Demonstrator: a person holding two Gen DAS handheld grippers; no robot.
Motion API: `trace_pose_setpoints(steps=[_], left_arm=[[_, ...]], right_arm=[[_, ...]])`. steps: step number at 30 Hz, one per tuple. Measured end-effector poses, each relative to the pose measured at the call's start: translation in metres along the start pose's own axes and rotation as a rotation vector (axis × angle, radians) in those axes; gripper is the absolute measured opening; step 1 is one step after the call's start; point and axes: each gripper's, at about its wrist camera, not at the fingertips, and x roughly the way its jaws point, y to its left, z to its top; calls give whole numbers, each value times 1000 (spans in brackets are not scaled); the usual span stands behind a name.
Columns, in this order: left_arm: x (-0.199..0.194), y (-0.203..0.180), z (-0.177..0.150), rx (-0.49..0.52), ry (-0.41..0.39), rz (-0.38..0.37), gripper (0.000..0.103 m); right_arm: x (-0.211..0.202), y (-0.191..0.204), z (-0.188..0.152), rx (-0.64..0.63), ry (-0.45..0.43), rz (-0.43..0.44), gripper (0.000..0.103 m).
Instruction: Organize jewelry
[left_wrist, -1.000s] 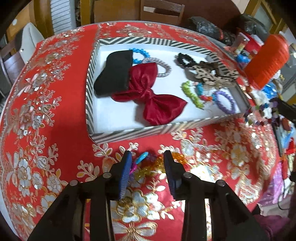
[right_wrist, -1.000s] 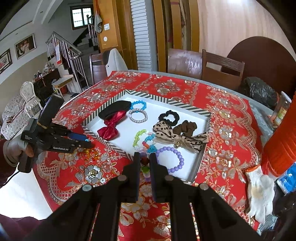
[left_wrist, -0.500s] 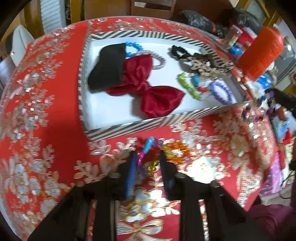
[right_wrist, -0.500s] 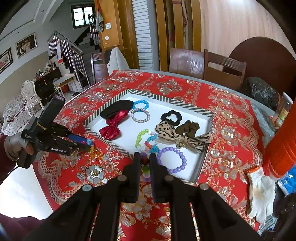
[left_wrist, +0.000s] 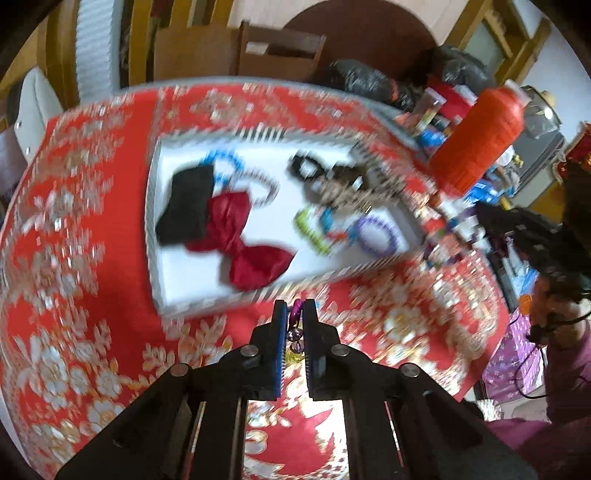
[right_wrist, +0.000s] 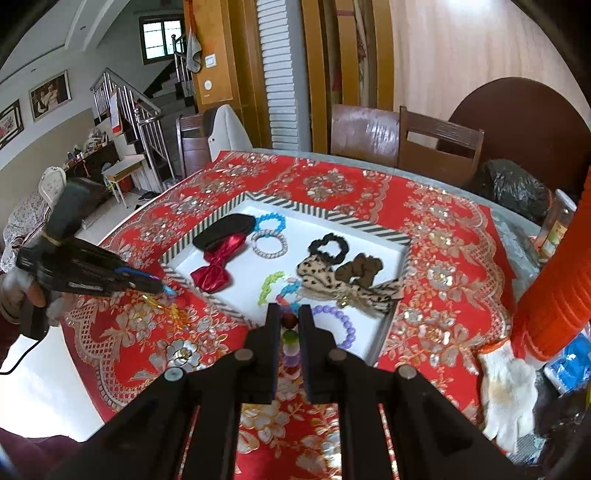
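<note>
A striped-rim tray on the red floral tablecloth holds a red bow, a black pad, a leopard bow and several bead bracelets. My left gripper hovers just before the tray's near rim. Its jaws are closing, with a multicoloured bead bracelet pinched between the pads. In the right wrist view this left gripper is off the cloth, yellow and orange beads dangling under it. My right gripper is shut on a second bracelet of red, green and purple beads above the tray's near corner.
A tall orange ribbed cylinder stands at the right, with a white glove on the cloth beside it. A black bag and small clutter crowd the far right edge. Wooden chairs stand behind the table.
My left gripper closed on the bead bracelet lying on the cloth and rose with it, so the tray now looks farther off. The right gripper has kept still with its bracelet.
</note>
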Motion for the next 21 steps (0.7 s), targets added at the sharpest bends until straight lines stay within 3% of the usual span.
trace_pose_setpoints(steps=[4, 10, 21], left_arm=[[-13, -11, 26, 18, -57, -15, 12], [-1, -23, 62, 35, -99, 17, 12], [52, -12, 82, -12, -75, 84, 12]], right_arm=[[-2, -14, 16, 18, -23, -12, 10], [4, -36, 48, 19, -46, -75, 10], [73, -67, 92, 92, 11, -89, 9]])
